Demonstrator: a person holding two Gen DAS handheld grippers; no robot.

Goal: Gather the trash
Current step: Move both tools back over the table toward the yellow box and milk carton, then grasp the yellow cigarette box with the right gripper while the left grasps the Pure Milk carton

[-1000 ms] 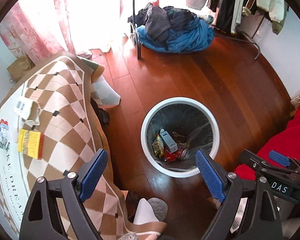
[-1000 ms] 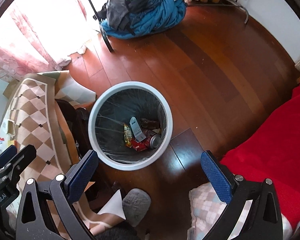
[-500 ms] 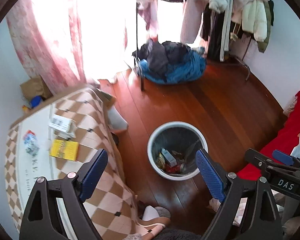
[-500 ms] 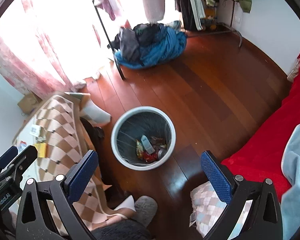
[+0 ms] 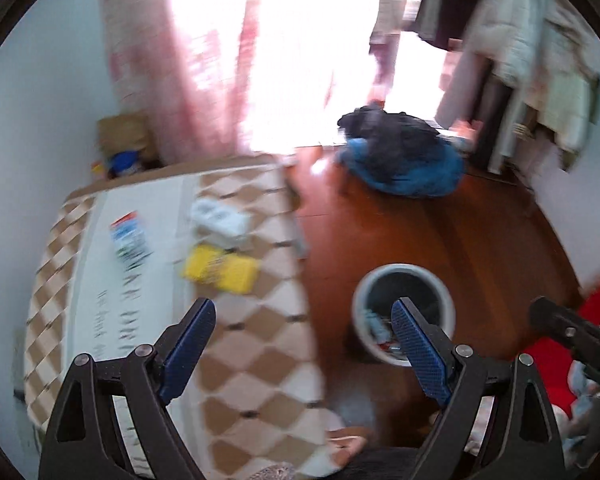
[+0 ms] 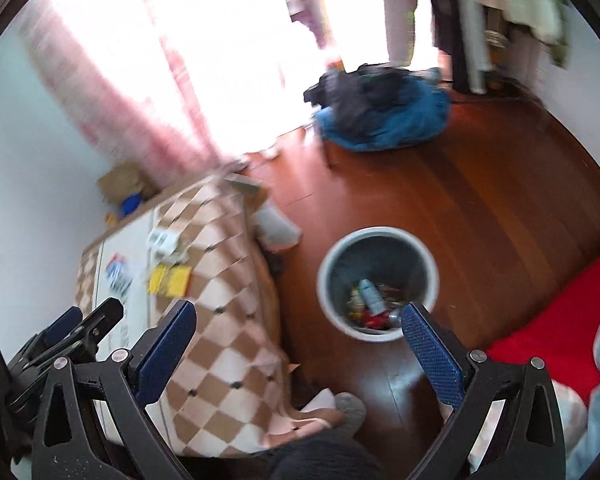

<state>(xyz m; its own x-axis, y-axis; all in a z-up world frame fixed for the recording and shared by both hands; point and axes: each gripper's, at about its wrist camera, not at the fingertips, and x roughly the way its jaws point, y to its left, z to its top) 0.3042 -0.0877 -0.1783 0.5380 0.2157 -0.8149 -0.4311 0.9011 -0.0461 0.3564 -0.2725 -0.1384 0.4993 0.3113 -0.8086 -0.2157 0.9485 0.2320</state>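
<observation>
— Where are your tools, and what are they holding?

— My left gripper [image 5: 304, 328] has its blue pads spread wide with nothing between them; my right gripper [image 6: 300, 330] is the same, fingers far apart and bare; both look down into the room from well above the floor.

— And the trash?

— Some lies in the white bin [image 6: 378, 284], which stands on the floor just ahead of my right gripper's right pad; I can see a pale bottle and red and yellow wrappers at its bottom; in the left view the bin [image 5: 404, 312] sits behind my left gripper's right pad. More pieces lie on the table: a yellow packet [image 5: 220, 270] ahead of my left gripper's left pad, a blue and red wrapper [image 5: 130, 240] further left, and a white box [image 5: 220, 216] beyond the packet; the picture is blurred, so I cannot read any of them.

— What is the surface like?

— A tablecloth [image 6: 228, 320] of brown and cream diamonds hangs over the table edge beside the bin; the floor [image 6: 480, 208] is dark red wood; far ahead a blue heap of clothes [image 6: 384, 120] lies under hanging coats, with a pink curtain [image 5: 172, 60] by a bright window; a red cover [image 6: 548, 332] is off to my right.
</observation>
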